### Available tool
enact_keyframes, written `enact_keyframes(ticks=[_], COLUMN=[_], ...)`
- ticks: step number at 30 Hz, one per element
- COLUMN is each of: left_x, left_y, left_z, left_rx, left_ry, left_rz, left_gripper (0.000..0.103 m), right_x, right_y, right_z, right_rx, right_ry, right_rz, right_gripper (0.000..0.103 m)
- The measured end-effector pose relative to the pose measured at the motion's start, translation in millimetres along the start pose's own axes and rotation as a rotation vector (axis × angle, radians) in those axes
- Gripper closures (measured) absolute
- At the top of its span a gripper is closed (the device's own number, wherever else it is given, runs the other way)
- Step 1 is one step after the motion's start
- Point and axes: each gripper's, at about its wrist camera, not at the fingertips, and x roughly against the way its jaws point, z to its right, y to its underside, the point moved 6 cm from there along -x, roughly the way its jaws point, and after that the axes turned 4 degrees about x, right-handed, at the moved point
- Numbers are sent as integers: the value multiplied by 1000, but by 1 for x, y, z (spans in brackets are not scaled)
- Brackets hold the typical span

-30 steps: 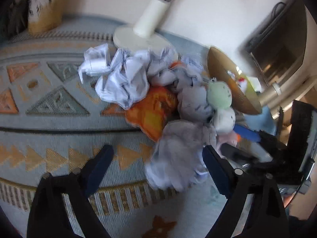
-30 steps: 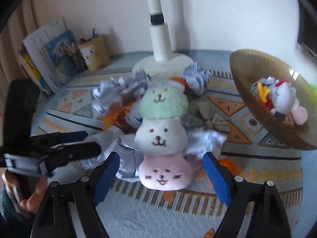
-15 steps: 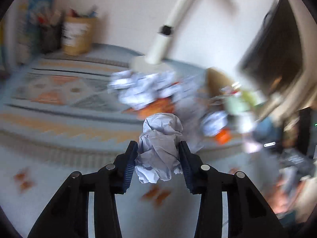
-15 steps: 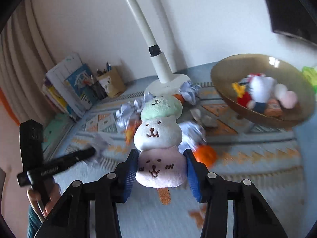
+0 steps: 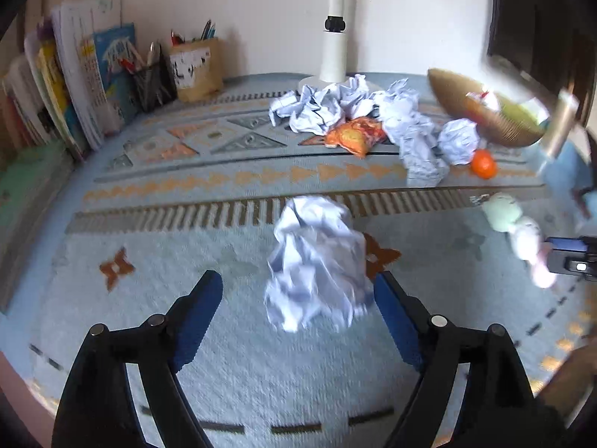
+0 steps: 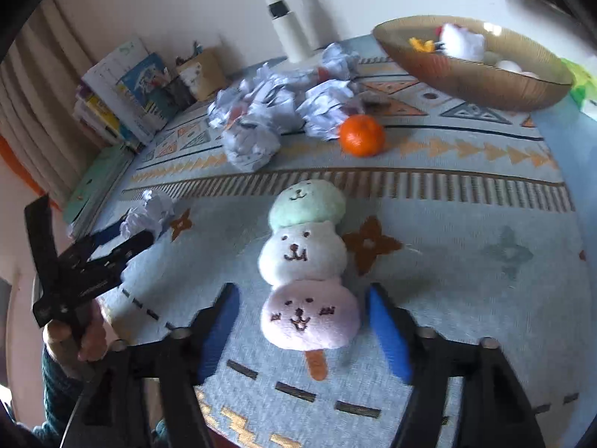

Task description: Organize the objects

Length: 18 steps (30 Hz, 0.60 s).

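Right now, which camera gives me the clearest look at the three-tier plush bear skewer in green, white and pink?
The right wrist view: the three-tier plush bear skewer lies centred on the patterned blue rug, all three faces sharp, between the right gripper's open jaws. The left wrist view catches it only small and blurred at the right edge.

crumpled paper ball (image 5: 317,265) on pale rug; 3-bear plush skewer (image 6: 308,272) lying flat, stick toward cam.

Crumpled paper ball (image 5: 317,265) motion-blurred; bowl (image 5: 485,119) smeared, contents unreadable in left view.
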Motion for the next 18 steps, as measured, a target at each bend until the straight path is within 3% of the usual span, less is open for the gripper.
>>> enact_keyframes(ticks=[2,5,12,14,18], left_x=[2,0,-7,-8,-12], left_y=[4,8,2,0,-5], left_z=[-7,-14,-20,-21,-20], left_rx=[57,109,267,296,300], left_ry=[65,86,232,251,233], left_rz=[-4,-18,-19,-15,-12], left_gripper=[21,21,18,18,19], right_x=[2,-3,-18,-21,-23], right_y=[1,0,-3,-2,0], right_z=[-2,-9,-19,-18,-15], right_rx=[-10,9,123,127,131], right_ry=[10,23,265,259,278], right_rz=[9,3,14,10,12], right_gripper=[29,29,29,29,48])
